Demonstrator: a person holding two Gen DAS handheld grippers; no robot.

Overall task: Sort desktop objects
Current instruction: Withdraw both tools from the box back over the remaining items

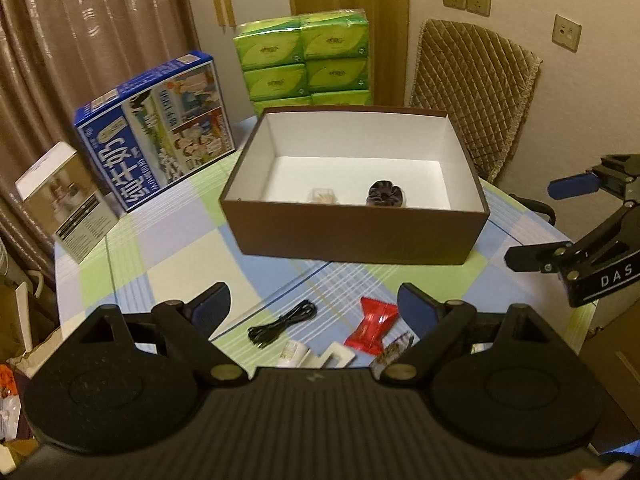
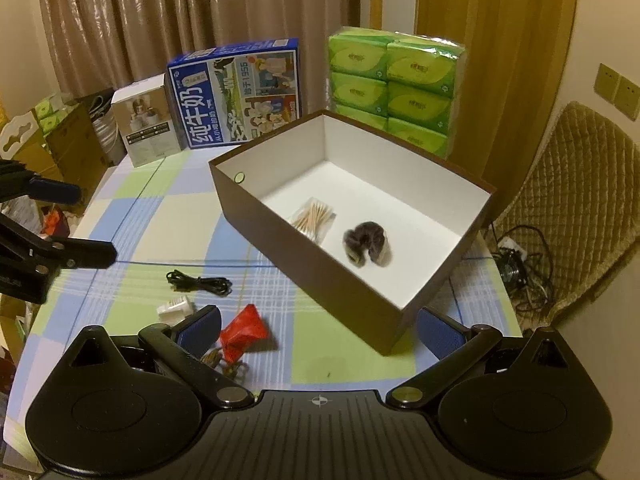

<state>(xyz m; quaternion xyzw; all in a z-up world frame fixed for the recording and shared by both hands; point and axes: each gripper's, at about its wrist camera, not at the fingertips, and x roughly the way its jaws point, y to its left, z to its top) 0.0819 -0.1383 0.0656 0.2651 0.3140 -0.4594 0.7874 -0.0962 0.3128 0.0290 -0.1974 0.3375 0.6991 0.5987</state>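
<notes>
Above the checked tablecloth (image 1: 168, 248), the left gripper (image 1: 314, 306) hovers level, jaws spread wide and empty, over the black cable (image 1: 282, 324) and red candy wrapper (image 1: 372, 326); at its two o'clock the right gripper (image 2: 318, 330) hangs likewise agape; the brown box (image 2: 304, 264) holds cotton swabs (image 2: 314, 218) and a dark scrunchie (image 2: 366, 242)

The left gripper (image 1: 316, 306) hangs with jaws apart just before the box (image 1: 356, 236). Between them lie a cable (image 1: 282, 322) and red packet (image 1: 372, 326); 2 items sit inside the box.
</notes>
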